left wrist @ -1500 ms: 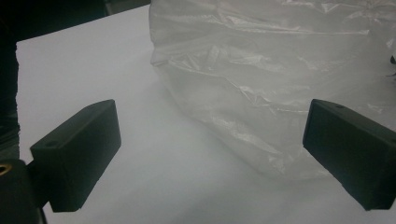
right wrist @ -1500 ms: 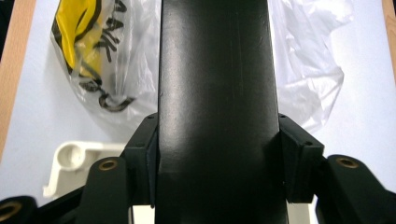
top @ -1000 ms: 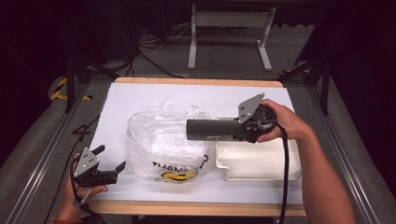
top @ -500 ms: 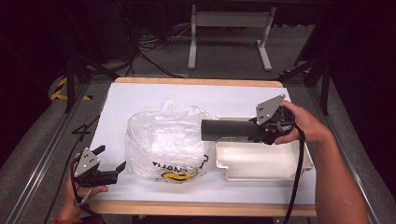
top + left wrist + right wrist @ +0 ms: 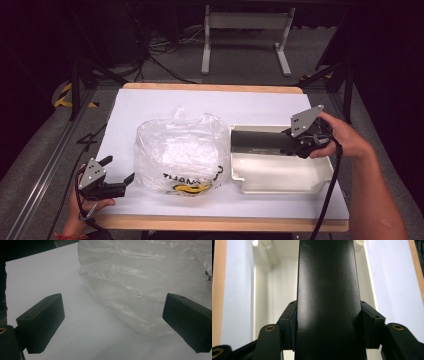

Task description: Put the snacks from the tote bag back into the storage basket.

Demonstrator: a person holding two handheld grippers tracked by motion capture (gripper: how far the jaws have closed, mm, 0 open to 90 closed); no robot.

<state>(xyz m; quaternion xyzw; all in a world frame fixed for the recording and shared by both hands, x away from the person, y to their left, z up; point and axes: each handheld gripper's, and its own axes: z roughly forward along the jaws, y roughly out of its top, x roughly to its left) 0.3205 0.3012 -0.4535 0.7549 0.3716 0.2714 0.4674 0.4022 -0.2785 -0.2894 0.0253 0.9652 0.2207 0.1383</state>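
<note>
The bag (image 5: 180, 152) bears yellow and black print near its lower edge; the letters read roughly "THANK" upside down, the rest too crumpled to read. The black box (image 5: 260, 142) carries a faint line of text on its side, too small to read.

In the high view the right gripper (image 5: 295, 142) holds the box level, its far end pointing to 9 o'clock, over the back part of the white tray (image 5: 280, 175). The right gripper view adds the grip itself: 2 jaws clamped on the box's (image 5: 328, 297) sides, the tray's (image 5: 262, 290) bare white inside beneath it.

The left gripper (image 5: 117, 177) sits at the 7 o'clock corner of the tabletop (image 5: 150, 107). Its own view shows the jaws spread wide, holding nothing, the bag (image 5: 140, 277) just beyond them.
</note>
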